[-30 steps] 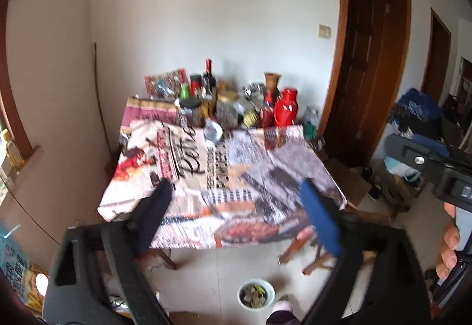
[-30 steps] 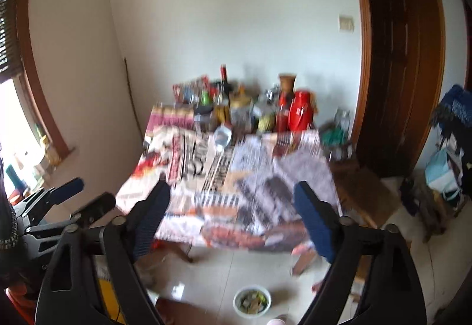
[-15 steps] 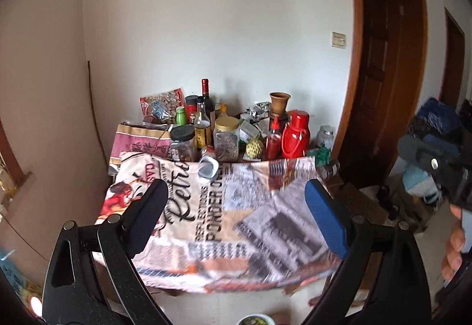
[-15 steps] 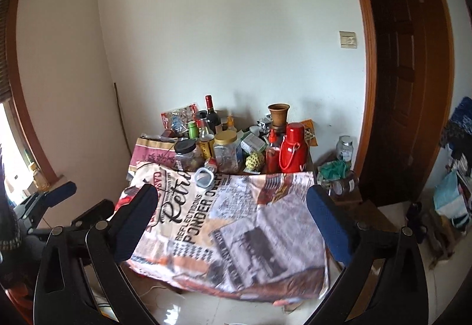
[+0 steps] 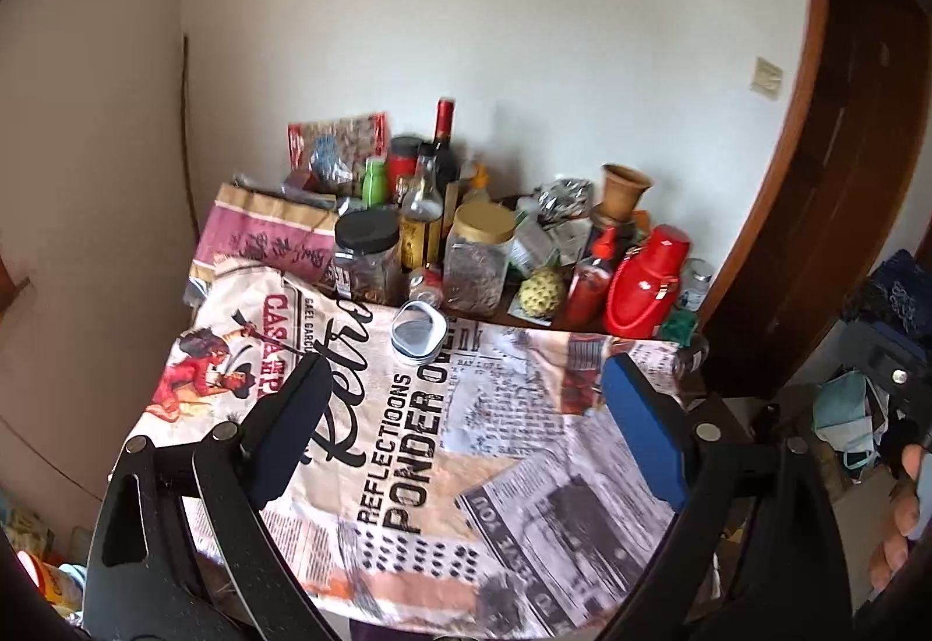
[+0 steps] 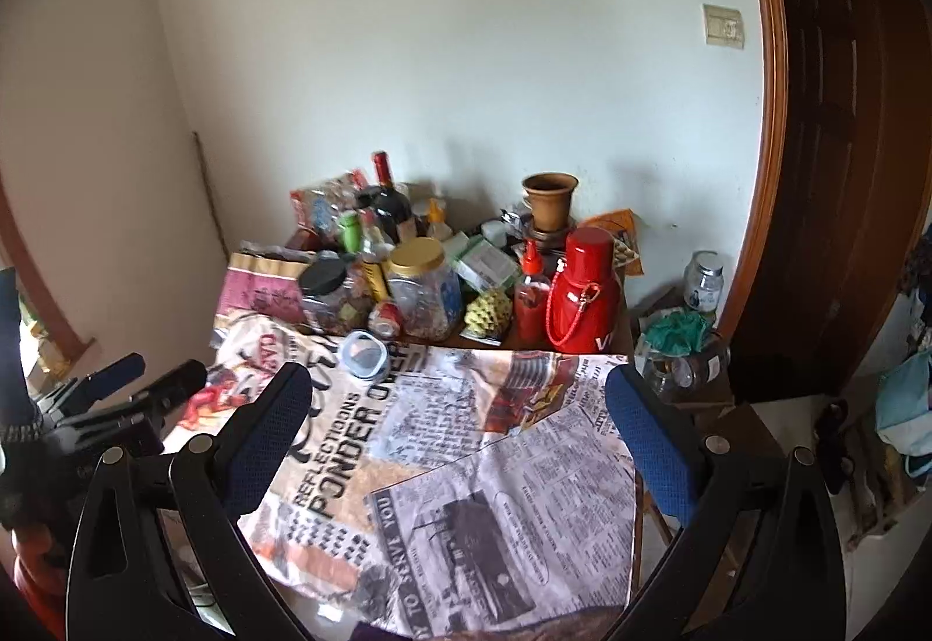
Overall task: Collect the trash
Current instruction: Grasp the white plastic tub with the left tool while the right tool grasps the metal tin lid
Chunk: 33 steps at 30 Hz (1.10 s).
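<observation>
The left gripper (image 5: 466,420) is hovering low in its frame over the table (image 5: 524,466), its jaws spread wide with nothing between them. The right gripper (image 6: 454,420) is doing the same in its own view, jaws spread as wide as they go and empty. A printed cloth (image 5: 408,437) is covering the near part of the table. On it, just above frame centre in the left view, a small clear container (image 5: 418,332) is lying on its side; in the right view it (image 6: 365,354) is sitting left of centre, above the jaws. Behind it, jars (image 5: 477,257), bottles (image 5: 444,146), a red flask (image 5: 643,286) and a clay vase (image 5: 623,190) are crowding the table's far edge against the wall. Which of these is the trash cannot be told. At the right edge of the left view, the person's fingers (image 5: 903,513) are showing.
</observation>
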Motion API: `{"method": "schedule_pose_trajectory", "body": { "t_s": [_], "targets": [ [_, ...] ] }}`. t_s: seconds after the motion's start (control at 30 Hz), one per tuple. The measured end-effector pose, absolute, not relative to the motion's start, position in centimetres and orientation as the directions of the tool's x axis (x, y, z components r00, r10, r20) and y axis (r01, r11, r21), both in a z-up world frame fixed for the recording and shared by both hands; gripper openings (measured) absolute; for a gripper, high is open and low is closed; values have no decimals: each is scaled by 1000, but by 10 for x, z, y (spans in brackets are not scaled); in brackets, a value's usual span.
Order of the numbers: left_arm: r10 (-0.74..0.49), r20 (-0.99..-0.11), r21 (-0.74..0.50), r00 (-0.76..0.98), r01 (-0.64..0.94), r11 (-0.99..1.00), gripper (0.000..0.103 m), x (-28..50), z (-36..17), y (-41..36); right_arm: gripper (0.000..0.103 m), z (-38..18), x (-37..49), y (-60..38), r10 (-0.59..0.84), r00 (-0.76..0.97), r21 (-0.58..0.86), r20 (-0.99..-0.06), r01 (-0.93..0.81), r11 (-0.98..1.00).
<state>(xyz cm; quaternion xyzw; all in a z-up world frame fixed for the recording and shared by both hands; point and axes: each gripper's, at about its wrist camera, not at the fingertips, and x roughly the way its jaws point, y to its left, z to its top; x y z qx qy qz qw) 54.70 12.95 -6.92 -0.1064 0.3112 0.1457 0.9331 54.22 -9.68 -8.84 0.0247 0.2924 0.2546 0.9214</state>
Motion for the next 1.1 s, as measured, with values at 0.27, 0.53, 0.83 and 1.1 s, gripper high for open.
{"method": "schedule_pose_trajectory", "body": {
  "t_s": [0.27,0.53,0.83,1.1],
  "targets": [
    [112,-720,-149,685,-310,939,86,642,-131,221,100,-114,609,-42,367,710,203,-601,-309,929],
    [48,-836,-109,547,-251,962,58,744,-231,279,100,-173,685,24,327,614,174,-718,-297,939],
    [-41,-881,-168,471,-231,958,20,798,-308,294,100,-233,726,65,372,512,227,-775,-324,918],
    [-13,-859,-164,511,-251,954,4,787,-296,309,100,-267,742,96,426,404,291,-810,-353,889]
  ]
}}
